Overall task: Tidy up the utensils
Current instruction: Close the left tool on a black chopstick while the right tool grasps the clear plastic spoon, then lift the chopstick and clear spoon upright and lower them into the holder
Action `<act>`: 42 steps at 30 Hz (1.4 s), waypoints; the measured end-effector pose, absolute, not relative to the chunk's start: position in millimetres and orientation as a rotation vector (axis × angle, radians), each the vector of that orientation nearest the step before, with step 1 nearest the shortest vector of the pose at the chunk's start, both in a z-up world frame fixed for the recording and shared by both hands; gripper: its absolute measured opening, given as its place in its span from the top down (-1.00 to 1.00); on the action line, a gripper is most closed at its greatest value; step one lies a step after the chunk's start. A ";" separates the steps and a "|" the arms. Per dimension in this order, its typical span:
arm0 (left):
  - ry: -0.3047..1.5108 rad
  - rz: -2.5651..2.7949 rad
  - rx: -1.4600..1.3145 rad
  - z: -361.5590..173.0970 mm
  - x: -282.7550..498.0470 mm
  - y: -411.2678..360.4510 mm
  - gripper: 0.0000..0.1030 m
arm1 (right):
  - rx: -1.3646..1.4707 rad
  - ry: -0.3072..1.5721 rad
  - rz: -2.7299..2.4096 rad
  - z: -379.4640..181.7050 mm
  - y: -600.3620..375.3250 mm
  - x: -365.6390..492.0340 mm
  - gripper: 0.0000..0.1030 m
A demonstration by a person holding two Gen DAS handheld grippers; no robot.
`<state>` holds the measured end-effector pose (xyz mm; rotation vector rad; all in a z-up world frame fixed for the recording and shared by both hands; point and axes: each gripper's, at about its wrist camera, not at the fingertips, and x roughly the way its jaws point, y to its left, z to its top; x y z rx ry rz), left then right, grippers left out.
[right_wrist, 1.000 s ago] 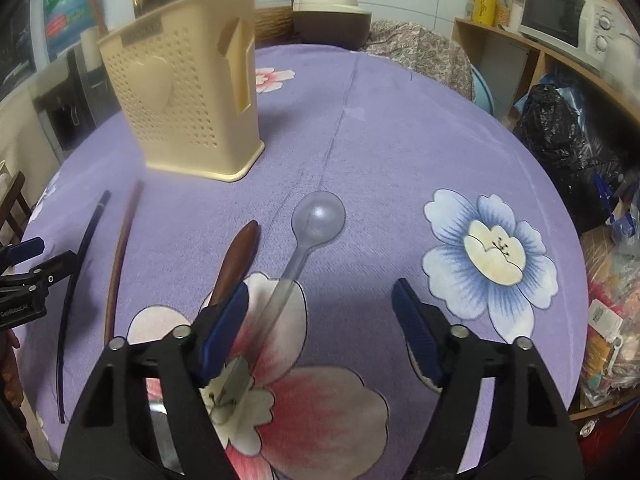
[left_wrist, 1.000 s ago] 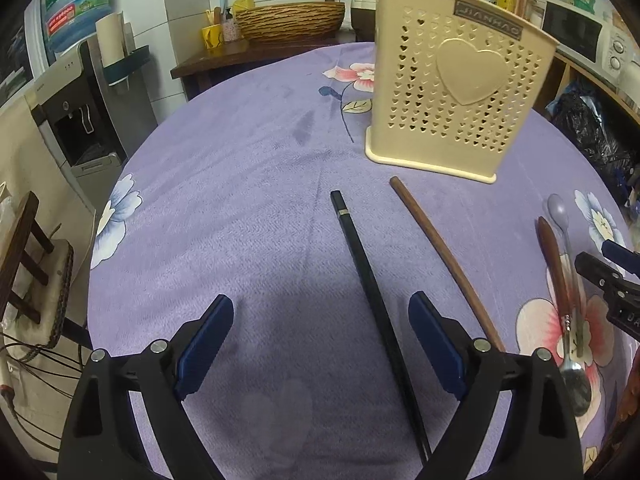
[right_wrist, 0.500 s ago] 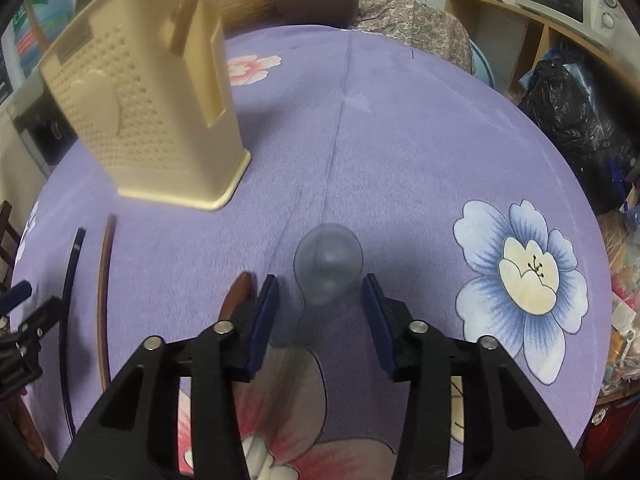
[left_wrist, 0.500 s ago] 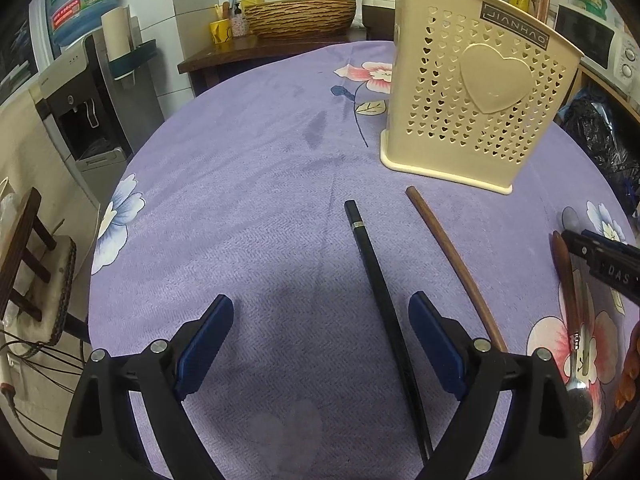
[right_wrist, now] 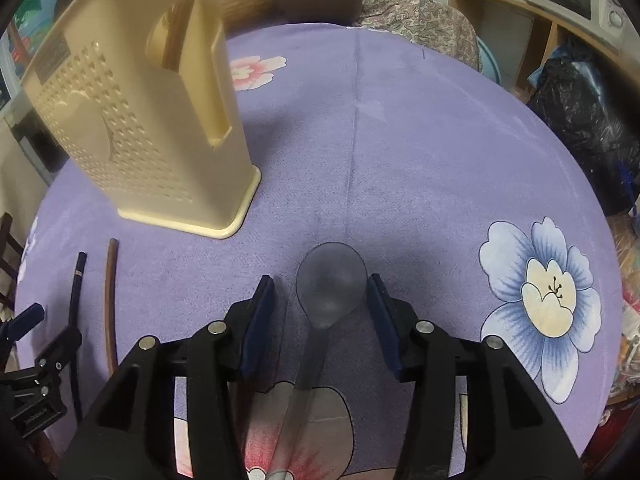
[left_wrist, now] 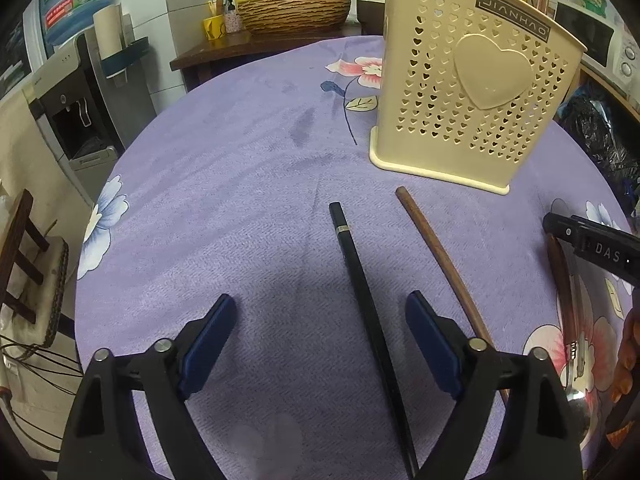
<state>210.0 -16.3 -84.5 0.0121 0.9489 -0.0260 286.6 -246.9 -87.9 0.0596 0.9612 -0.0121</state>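
Lying loose on the desk, four utensils are unsorted; the translucent spoon is merely straddled by the unclenched right gripper, the left gripper released.

The two chopsticks lie side by side before the utensil holder; the spoon to their right.

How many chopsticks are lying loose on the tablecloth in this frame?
2. A black chopstick lies between the left gripper's open fingers; a brown chopstick lies beside it, nearer the holder. More may stand inside the holder, unseen.
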 end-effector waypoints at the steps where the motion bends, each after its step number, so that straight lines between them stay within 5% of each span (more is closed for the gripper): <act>1: 0.953 -0.029 0.005 -85.0 211.6 -16.8 -0.48 | 0.048 0.960 -0.016 -88.3 -244.7 286.2 0.05; 9: 0.963 -0.064 0.005 -81.4 231.2 -33.1 0.04 | 0.057 0.942 -0.034 -89.1 -249.4 290.8 0.28; 19: 0.983 -0.091 -0.028 -79.2 247.4 -39.1 0.79 | 0.040 0.932 -0.033 -90.5 -248.4 293.2 0.29; 42: 0.964 -0.095 -0.004 -80.0 247.7 -43.6 0.80 | 0.064 0.918 -0.011 -88.7 -249.4 290.5 0.29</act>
